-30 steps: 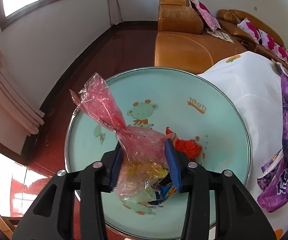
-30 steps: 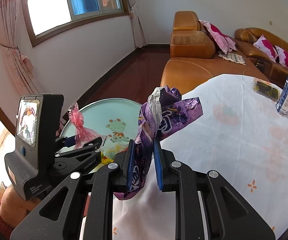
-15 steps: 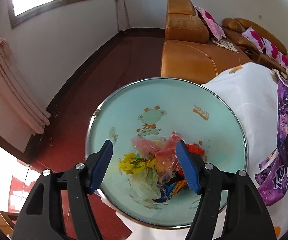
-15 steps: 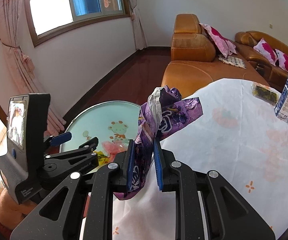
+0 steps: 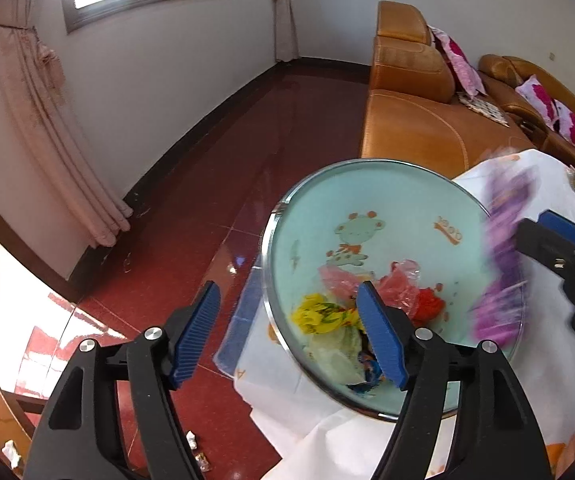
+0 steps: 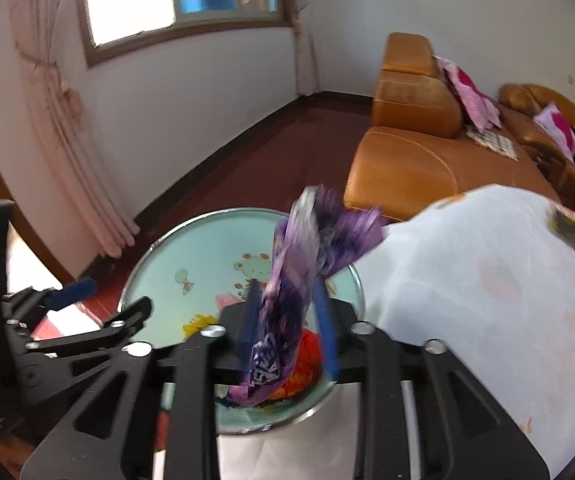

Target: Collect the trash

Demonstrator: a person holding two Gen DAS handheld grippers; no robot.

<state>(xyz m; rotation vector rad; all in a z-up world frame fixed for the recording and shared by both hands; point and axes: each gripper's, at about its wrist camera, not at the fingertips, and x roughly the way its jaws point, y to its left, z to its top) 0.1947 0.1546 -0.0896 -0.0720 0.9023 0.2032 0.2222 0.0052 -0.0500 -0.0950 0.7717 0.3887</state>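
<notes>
A round pale-green bin [image 5: 387, 196] with a cartoon print stands beside the table; it also shows in the right wrist view [image 6: 191, 248]. Inside lie a pink plastic bag [image 5: 397, 284], a yellow wrapper [image 5: 317, 314] and red trash [image 5: 429, 304]. My left gripper [image 5: 291, 332] is open and empty over the bin's left rim. My right gripper [image 6: 287, 320] is above the bin with the purple wrapper [image 6: 291, 280] between its fingers; the jaws stand a little apart and the wrapper is blurred. The wrapper shows blurred in the left wrist view [image 5: 503, 264].
The table with a white floral cloth [image 6: 467, 320] is to the right. An orange leather sofa [image 5: 411, 124] stands behind the bin. Dark red floor [image 5: 207, 200] and pink curtains [image 5: 47, 140] are to the left. Small scraps lie on the floor [image 5: 195, 446].
My left gripper opened, dropped the pink bag into the bin and moved left. My right gripper carried the purple wrapper from the table to over the bin, and its jaws have widened.
</notes>
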